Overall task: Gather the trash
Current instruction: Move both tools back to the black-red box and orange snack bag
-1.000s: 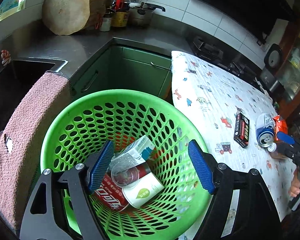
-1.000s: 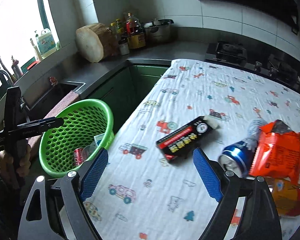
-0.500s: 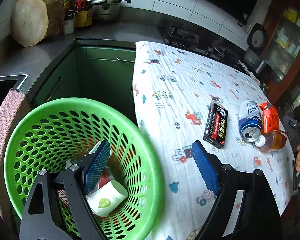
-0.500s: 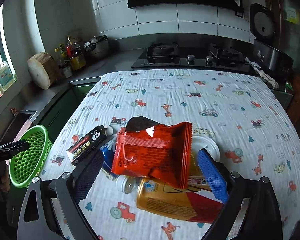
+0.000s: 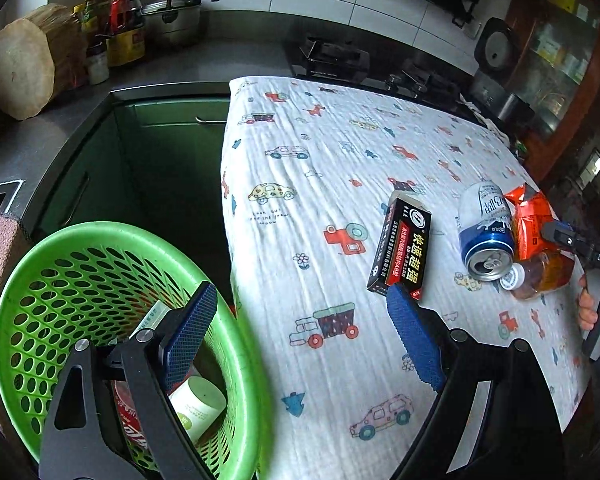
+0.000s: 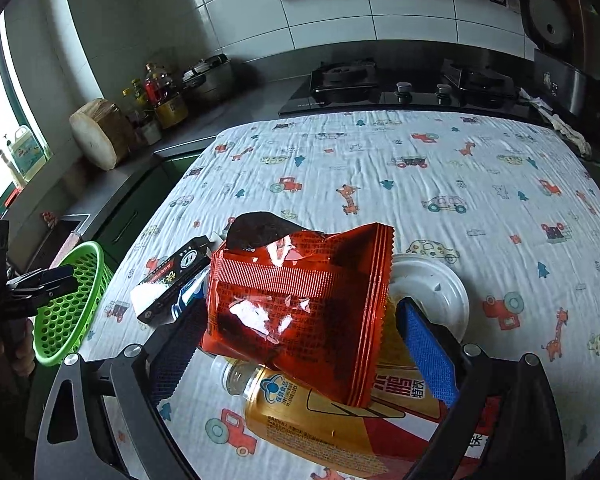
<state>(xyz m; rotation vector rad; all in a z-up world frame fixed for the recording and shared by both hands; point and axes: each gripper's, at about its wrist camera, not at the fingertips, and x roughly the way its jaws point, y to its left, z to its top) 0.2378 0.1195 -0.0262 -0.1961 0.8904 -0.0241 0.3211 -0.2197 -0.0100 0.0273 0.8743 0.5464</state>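
Right claw [image 6: 300, 344] spread around crinkled red wrapper [image 6: 300, 304] (torn top) — left claw [image 5: 300, 336] released.

Each gripper, left [image 5: 300, 336] and right [image 6: 296, 344], has black angular arms with silver screws and blue ridged pads [image 5: 414, 340]. White "DAS" lettering marks the right one's black body; bare fingers [image 5: 586, 310] show.

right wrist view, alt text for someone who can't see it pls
An open gripper straddles a red snack bag lying on a bottle on a cartoon-print tablecloth. A black box lies left of it, a green basket beyond the table edge.
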